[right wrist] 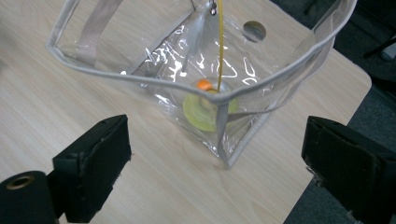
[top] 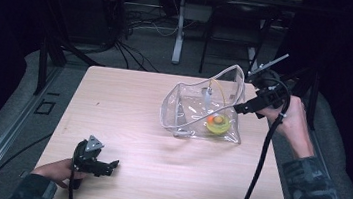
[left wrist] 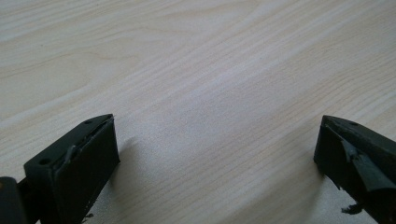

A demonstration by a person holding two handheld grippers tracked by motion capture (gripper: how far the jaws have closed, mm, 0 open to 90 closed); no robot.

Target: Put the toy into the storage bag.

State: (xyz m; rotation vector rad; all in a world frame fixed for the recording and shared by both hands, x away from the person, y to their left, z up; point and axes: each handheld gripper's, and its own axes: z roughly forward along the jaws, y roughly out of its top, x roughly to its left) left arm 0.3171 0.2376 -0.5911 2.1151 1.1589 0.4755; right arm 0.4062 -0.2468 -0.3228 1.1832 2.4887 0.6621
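Left gripper [top: 106, 166] jaws wide above bare table [top: 155, 177]; right gripper [right wrist: 215, 154] jaws wide, near clear plastic bag [right wrist: 261, 93] holding yellow disc [right wrist: 205, 112].

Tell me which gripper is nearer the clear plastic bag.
Right. The right gripper is at the clear plastic bag, by its right corner, jaws open. The left gripper sits far off at the table's near-left edge, open over bare wood.

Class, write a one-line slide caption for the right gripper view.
Open right gripper poised at a corner of the clear plastic bag holding a yellow-green round object on the light wooden table.
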